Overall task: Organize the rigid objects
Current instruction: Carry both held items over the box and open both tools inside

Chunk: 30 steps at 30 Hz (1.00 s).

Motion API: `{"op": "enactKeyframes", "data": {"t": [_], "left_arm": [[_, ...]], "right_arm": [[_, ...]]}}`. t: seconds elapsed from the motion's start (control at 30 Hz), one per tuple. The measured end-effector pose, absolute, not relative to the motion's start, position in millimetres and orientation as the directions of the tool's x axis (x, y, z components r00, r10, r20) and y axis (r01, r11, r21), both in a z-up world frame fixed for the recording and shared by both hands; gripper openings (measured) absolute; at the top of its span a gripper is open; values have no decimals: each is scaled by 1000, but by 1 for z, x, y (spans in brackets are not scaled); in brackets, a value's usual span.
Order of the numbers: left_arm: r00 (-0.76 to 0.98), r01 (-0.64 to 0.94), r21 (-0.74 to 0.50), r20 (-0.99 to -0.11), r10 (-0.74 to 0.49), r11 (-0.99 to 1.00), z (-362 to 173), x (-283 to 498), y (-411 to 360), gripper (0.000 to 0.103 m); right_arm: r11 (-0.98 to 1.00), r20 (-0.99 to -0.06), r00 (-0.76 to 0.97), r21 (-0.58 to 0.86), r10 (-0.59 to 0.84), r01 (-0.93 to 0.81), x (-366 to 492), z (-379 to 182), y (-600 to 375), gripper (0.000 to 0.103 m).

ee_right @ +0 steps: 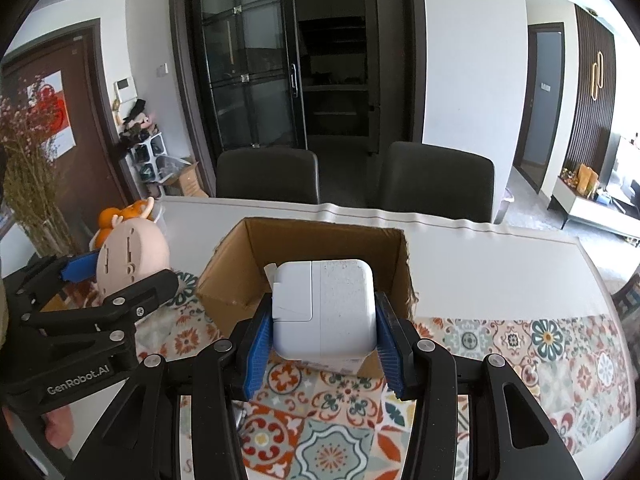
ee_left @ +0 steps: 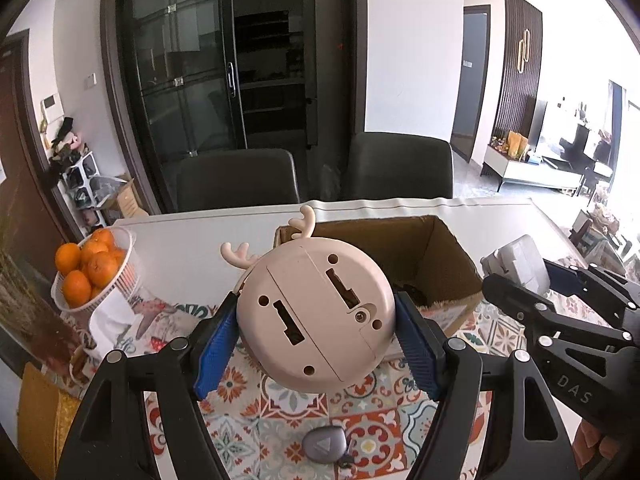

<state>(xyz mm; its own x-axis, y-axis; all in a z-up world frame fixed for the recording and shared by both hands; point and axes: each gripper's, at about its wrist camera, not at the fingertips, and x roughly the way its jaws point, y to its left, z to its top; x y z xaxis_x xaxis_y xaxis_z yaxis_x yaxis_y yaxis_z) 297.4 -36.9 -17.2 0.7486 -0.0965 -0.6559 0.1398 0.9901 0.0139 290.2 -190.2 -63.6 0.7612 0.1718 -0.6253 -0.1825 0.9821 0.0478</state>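
In the left wrist view, a small grey remote (ee_left: 323,445) lies on the patterned tablecloth (ee_left: 372,420) at the bottom centre of the frame, between the 2 black arms of the left gripper (ee_left: 316,332). Above it, at frame centre, the blue pads (ee_left: 218,344) are clamped on the sides of a round pink deer-antler clock (ee_left: 314,312), its back panel facing the camera and its antlers pointing to the upper left. The clock is held off the cloth, in front of the near left corner of the open cardboard box (ee_left: 440,256). At the left edge, a white basket (ee_left: 128,280) holds oranges (ee_left: 86,268).

In the right wrist view, the right gripper (ee_right: 324,336) has its blue pads (ee_right: 260,344) pressed against both sides of a white power adapter (ee_right: 324,308) at frame centre. The adapter sits between the fingers, raised over the near edge of the cardboard box (ee_right: 236,280). Behind the box, the white table (ee_right: 480,264) runs to 2 dark chairs (ee_right: 436,180) in the upper half of the frame.
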Motion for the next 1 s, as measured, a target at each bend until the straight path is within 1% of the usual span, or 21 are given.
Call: {"op": "enactKeyframes", "data": {"t": [0.2,0.43,1.0], "left_arm": [[738,154,18,-667,-103,988,-22,324,-40,74],[698,172,9,-707,-115,985,-37,354,-43,74],[581,188,40,-810,-78,981,-84,410,-57,74]], "right_arm": [[983,-640,750,44,164,-178,315,-69,-192,47],[984,-659,737,27,151,-178,342,-76,-193,47],[986,-761,636,30,128,-162,392,-123,-196,47]]}}
